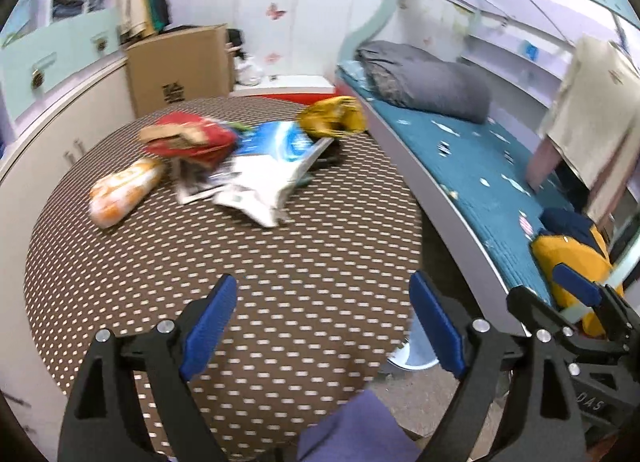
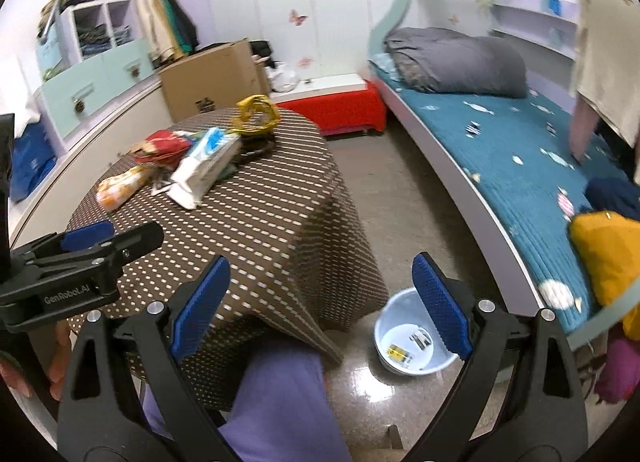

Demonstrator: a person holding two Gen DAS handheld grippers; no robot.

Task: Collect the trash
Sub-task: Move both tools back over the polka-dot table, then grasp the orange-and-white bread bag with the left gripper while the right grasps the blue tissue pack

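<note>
Both wrist views looking down across the table [image 1: 120,282] [image 2: 260,222] (near edge close), sharing bed [image 1: 472,166] [image 2: 500,150] at right.

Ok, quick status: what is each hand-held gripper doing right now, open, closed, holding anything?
Left hand-held gripper: open, nothing between the jaws, above the table.
Right hand-held gripper: open, empty, above the bin.

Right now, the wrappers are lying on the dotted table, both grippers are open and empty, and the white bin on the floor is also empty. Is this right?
One part is wrong: the white bin is not empty. The right wrist view shows a few small scraps already lying in its bottom. The rest stands: the wrappers lie on the dotted table, and the left gripper and right gripper are open and empty.
</note>
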